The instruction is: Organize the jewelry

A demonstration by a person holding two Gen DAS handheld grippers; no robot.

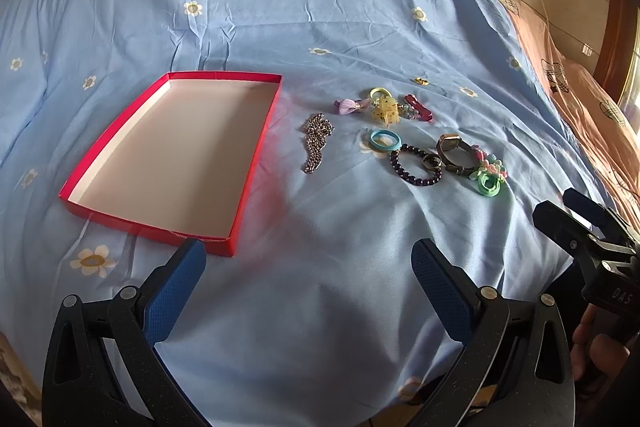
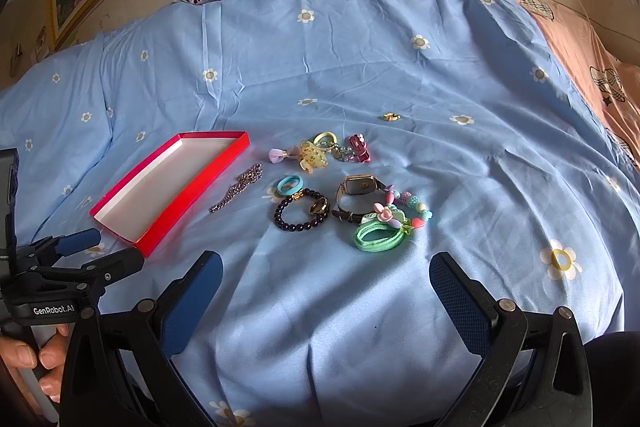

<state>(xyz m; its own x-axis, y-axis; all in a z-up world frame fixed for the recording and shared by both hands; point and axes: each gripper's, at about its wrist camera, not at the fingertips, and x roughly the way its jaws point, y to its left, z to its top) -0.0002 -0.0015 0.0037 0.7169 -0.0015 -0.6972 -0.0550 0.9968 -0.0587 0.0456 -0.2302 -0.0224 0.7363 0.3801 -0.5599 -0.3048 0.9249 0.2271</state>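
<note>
Lying beside red tray [image 1: 256, 155] — jewelry [image 1: 416, 143] unsorted

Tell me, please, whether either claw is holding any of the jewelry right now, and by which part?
Nothing is held: the left claw and the right claw both hang open above bare sheet.

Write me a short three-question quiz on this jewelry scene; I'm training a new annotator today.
1. True or false: the red box already holds jewelry.
2. Which lies nearest the box: A watch, B silver chain, C green hair tie?
3. How do the jaws of the left gripper and right gripper stand?

Key: 1 false, it is empty; 2 B; 3 both open, holding nothing.
</note>
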